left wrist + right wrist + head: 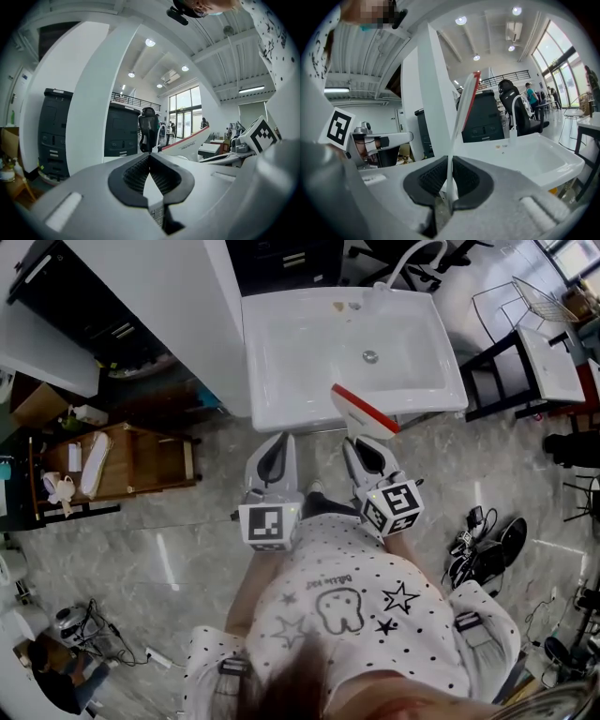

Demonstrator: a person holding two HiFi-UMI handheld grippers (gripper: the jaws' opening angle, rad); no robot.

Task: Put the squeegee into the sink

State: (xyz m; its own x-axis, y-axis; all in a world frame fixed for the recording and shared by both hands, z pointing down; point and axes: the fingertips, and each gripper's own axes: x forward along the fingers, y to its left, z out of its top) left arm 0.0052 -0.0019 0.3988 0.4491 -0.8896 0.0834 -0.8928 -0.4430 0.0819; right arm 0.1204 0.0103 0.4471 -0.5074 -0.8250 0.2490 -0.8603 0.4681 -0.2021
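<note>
Right gripper [449, 182] clamped on the squeegee [364, 412], at the sink's [281, 416] near rim

We hold the blade just over that rim. The left gripper [150, 171], jaws together and empty, is beside it. We judge this the carry step; next, reach farther over the basin, lower, release.

Grey marbled floor [169, 549] fills the head view. A wooden cart [141, 460] stands at 9 o'clock and a white wall [159, 306] at 11. A black cabinet [281, 259] is at 12. At 2 there is a black-framed table [548, 367] with a wire rack [544, 298] beyond it, and a cable tangle [483, 549] lies at 4. In the left gripper view, round ceiling lights [150, 42] shine at 12. Tall windows [183, 112] sit just right of centre, and dark cabinets [54, 133] stand at 9.
</note>
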